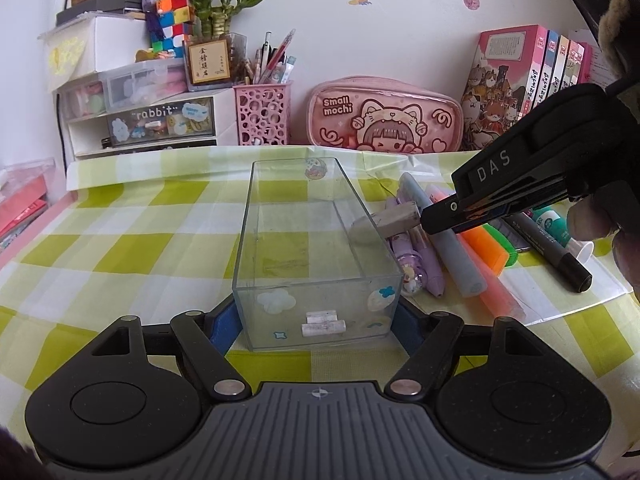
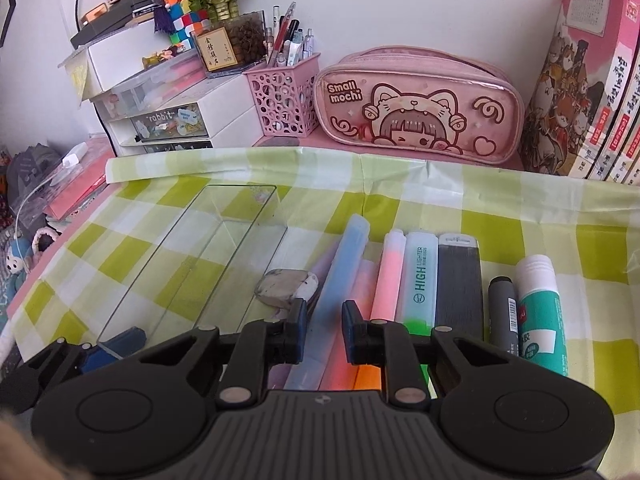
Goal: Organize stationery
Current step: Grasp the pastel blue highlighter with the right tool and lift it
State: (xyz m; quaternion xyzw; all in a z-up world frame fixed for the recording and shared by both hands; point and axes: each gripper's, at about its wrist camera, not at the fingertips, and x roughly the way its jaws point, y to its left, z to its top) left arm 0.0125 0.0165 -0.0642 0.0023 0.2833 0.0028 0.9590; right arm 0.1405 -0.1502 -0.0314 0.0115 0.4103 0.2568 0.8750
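My left gripper [image 1: 318,328] is shut on the near end of a clear plastic box [image 1: 260,220], one blue pad on each side wall. Two small white blocks [image 1: 324,322] lie inside. My right gripper [image 1: 426,218] reaches in from the right, jaws drawn close with a slim gap [image 2: 325,312]. A grey-white eraser [image 2: 286,284] lies just ahead of its left fingertip, against the box's right wall [image 2: 208,240]; none of it shows between the pads. Below lie a blue marker [image 2: 348,264], pink highlighter [image 2: 388,276], green highlighter [image 2: 420,276], black marker [image 2: 504,312] and glue stick [image 2: 542,312].
A pink pencil case [image 1: 384,116], a pink pen cup [image 1: 262,114], white drawers [image 1: 148,120] and a row of books [image 1: 532,76] line the back wall. A green checked cloth [image 1: 120,220] covers the desk. A hand [image 1: 608,216] holds the right gripper.
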